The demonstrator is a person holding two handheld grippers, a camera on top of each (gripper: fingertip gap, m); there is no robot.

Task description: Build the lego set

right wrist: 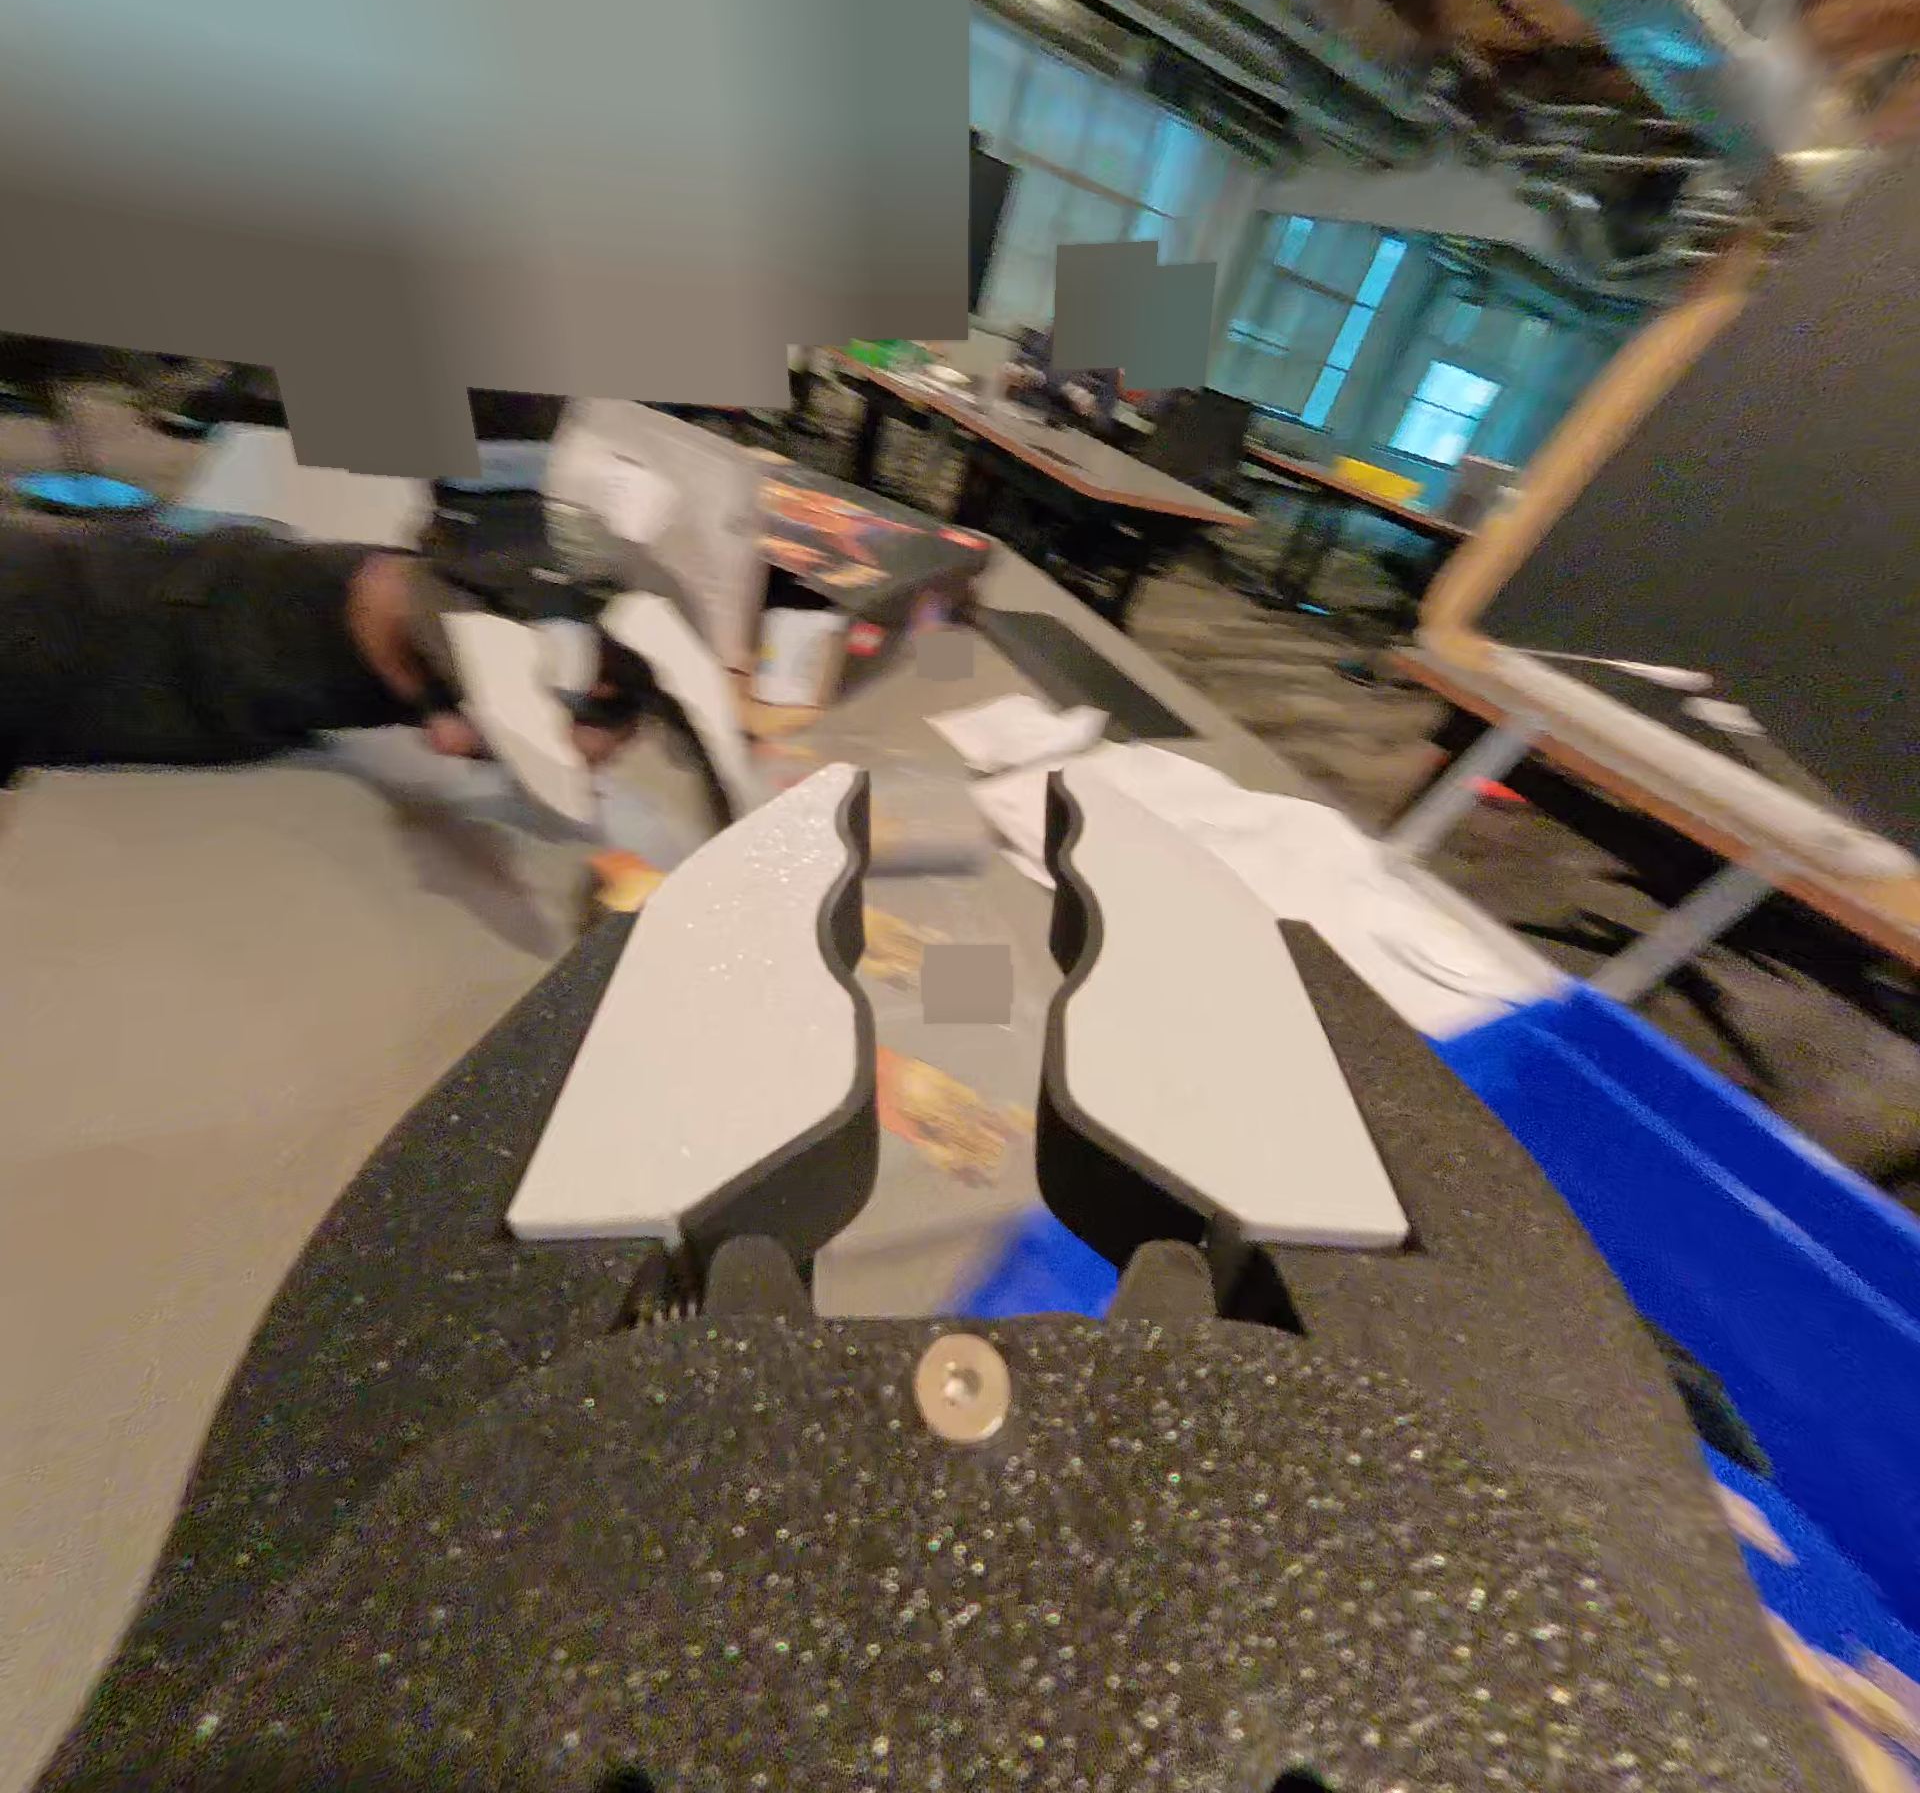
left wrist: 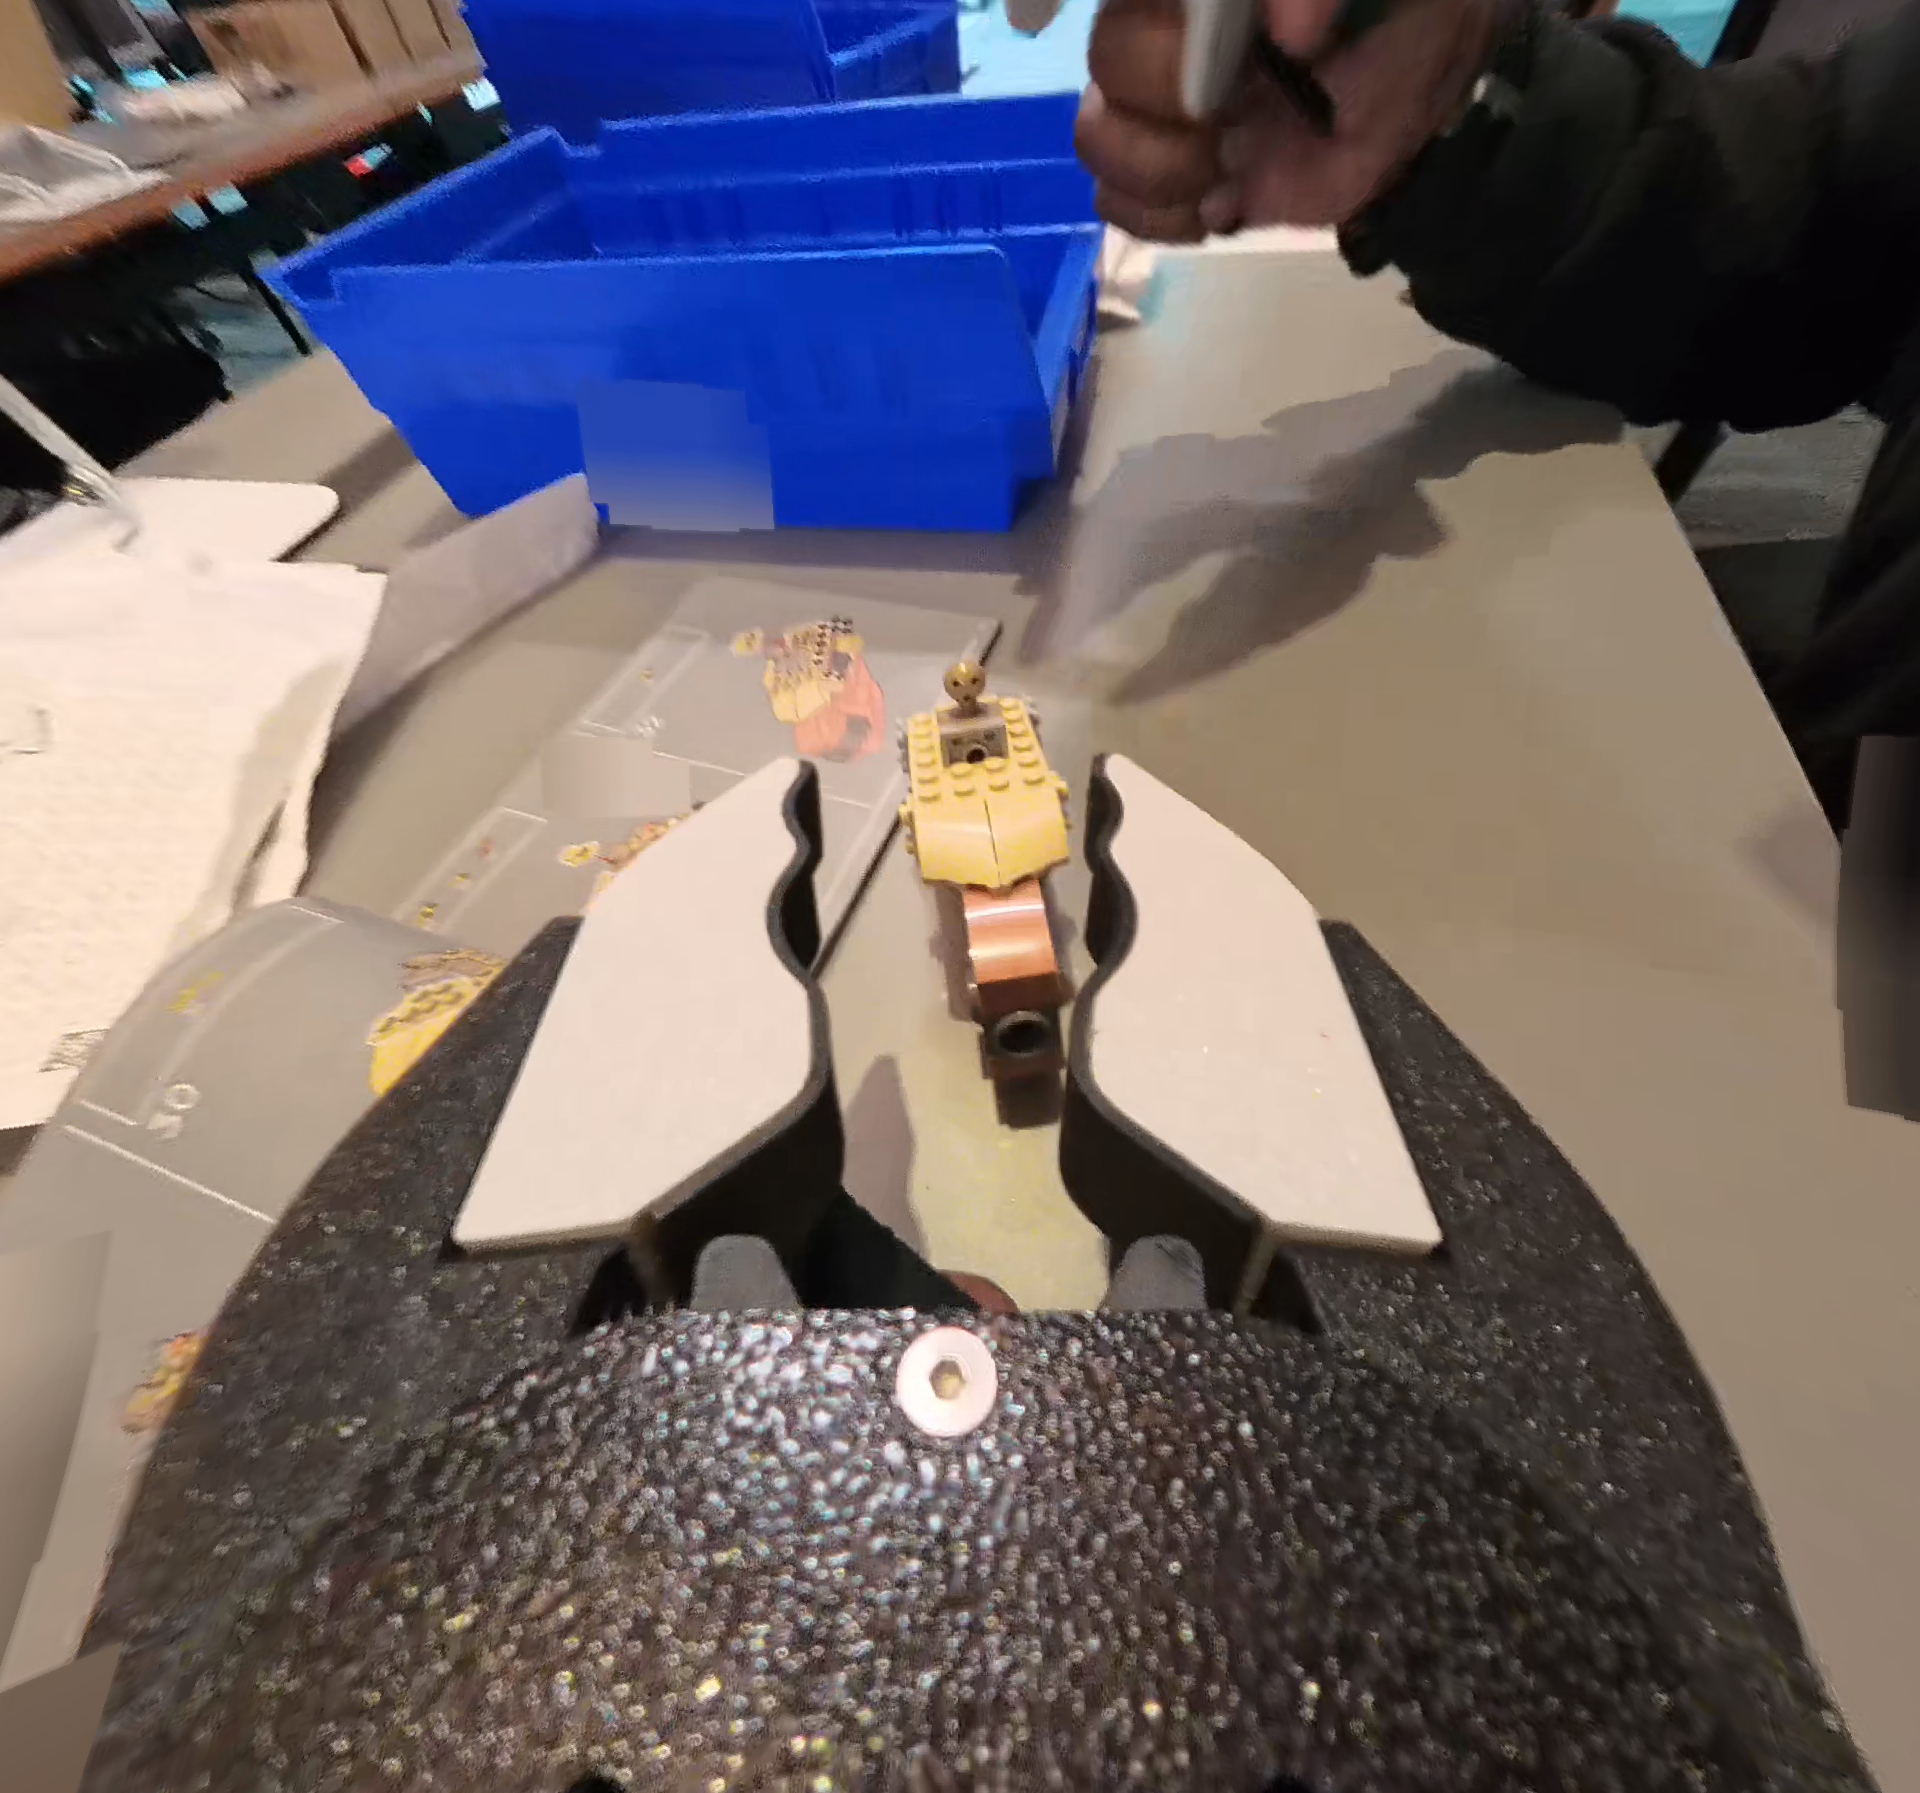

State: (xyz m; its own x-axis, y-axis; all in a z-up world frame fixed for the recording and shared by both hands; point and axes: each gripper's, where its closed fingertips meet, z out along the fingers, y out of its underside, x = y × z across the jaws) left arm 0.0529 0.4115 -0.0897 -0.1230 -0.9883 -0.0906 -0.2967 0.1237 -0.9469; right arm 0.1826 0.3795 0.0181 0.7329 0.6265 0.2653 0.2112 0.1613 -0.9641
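Printed step numbers and small marks on the instruction booklet (left wrist: 727, 704) at the desk (left wrist: 1351, 808) left edge; a logo on the box (right wrist: 862, 548). Blue bin (left wrist: 727, 372) label masked.
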